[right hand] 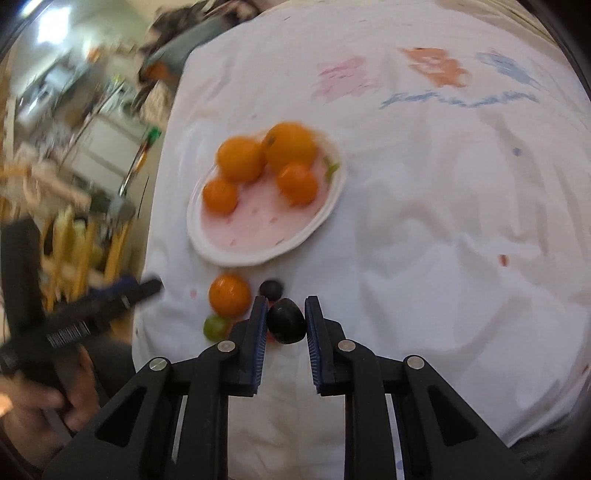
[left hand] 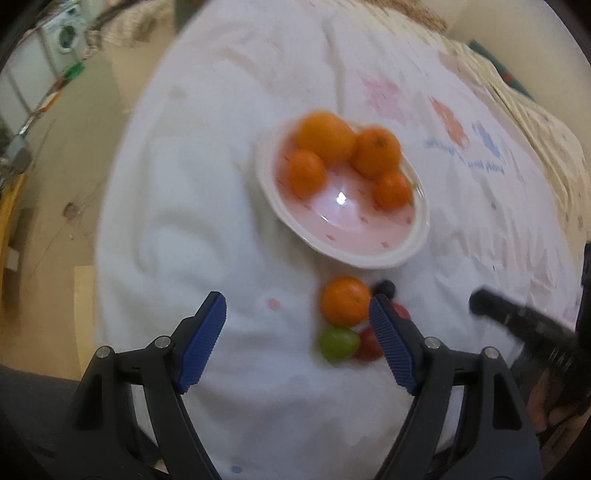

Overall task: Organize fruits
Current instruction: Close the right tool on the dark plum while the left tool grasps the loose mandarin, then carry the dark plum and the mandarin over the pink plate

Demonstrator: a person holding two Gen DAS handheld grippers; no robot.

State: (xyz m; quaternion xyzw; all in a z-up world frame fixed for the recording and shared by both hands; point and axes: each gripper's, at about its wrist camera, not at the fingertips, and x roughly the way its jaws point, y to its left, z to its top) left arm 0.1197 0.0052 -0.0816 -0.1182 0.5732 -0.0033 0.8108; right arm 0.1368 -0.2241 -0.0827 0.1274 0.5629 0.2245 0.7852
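A pink plate (left hand: 369, 240) (right hand: 236, 236) with a white rim holds several oranges (left hand: 325, 134) (right hand: 290, 146). Below it on the white cloth lie a loose orange (left hand: 345, 300) (right hand: 229, 294), a green fruit (left hand: 338, 343) (right hand: 215, 326), red fruit (left hand: 369, 345) and a small dark fruit (left hand: 386, 287) (right hand: 271, 288). My right gripper (right hand: 286, 317) is shut on a black plum-like fruit (right hand: 286, 321), pressed between its blue pads. My left gripper (left hand: 297, 321) hangs open over bare cloth just left of the loose orange, with nothing between its fingers. The right gripper's black finger (left hand: 517, 314) enters the left wrist view from the right.
The white cloth (left hand: 207, 229) (right hand: 443, 221) is wrinkled, with faint printed pictures at the far side. Left of the table lie beige floor and household clutter, including a washing machine (left hand: 64, 35). A person's hand (right hand: 40, 402) holds the left gripper's handle at lower left.
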